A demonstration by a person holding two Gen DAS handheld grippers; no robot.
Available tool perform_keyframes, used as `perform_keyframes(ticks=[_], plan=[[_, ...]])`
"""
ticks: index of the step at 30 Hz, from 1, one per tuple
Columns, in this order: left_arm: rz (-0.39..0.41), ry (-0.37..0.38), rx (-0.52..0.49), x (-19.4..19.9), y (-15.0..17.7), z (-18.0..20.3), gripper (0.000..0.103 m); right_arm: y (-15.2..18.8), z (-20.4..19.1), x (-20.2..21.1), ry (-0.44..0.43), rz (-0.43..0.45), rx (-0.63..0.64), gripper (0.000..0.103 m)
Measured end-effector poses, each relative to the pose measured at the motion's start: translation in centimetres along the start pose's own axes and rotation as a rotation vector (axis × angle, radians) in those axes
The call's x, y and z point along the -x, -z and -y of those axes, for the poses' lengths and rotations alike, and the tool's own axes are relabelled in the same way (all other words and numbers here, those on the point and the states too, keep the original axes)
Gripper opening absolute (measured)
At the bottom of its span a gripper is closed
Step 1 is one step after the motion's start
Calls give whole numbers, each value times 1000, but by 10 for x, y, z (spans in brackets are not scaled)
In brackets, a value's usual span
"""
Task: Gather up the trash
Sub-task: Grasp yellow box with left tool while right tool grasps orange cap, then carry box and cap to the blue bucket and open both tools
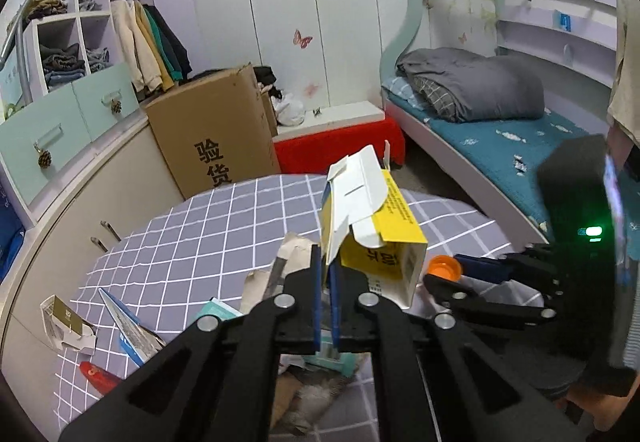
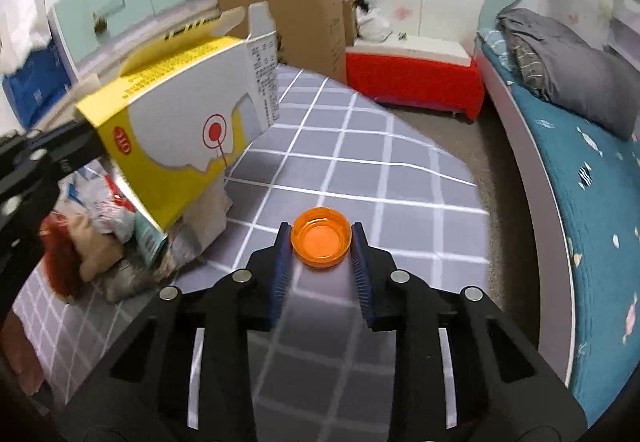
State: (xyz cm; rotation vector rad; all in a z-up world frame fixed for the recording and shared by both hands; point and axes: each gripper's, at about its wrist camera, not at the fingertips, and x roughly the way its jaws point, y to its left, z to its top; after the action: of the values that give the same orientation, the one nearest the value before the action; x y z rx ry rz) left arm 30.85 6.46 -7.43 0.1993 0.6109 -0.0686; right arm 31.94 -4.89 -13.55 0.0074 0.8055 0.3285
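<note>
A: Where the grey checked cloth surface [image 2: 360, 146] shows bare, what do the right tongs [image 2: 321, 242] grip?

B: A round orange translucent plastic bottle cap [image 2: 321, 242], hollow side up, clamped between ribbed blue pads [image 2: 362, 262] above the cloth.

A: And the left tongs [image 1: 326, 274]?

B: Pinched tight on the thin wall of an opened yellow-and-white cardboard carton [image 1: 374, 226], flaps splayed, raised tilted over crumpled brown paper scraps [image 1: 288, 262].
</note>
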Motion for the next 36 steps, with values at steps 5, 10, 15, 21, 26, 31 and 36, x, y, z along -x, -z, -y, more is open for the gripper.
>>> perform_keyframes(ticks=[5,10,15,21,26,31,36], plan=[[32,83,-20,26,-1,39,3,28,42,58,-24,109,-119,29],[23,193,-77,41,5,106,3,85,105,108,14,181,-278,29],[-51,309,-172,32,28,196,3,151,163,117,75,144,-427,29],[-224,365,-258,-23,72,286,3,223,225,97,150,71,-597,29],[-346,398,-297,-75,99,334,4,263,260,80,199,58,-699,29],[-389,406,-290,-114,109,361,8,280,287,66,231,63,-766,29],[-379,360,-274,-136,113,366,78,289,304,48,232,37,-806,29]])
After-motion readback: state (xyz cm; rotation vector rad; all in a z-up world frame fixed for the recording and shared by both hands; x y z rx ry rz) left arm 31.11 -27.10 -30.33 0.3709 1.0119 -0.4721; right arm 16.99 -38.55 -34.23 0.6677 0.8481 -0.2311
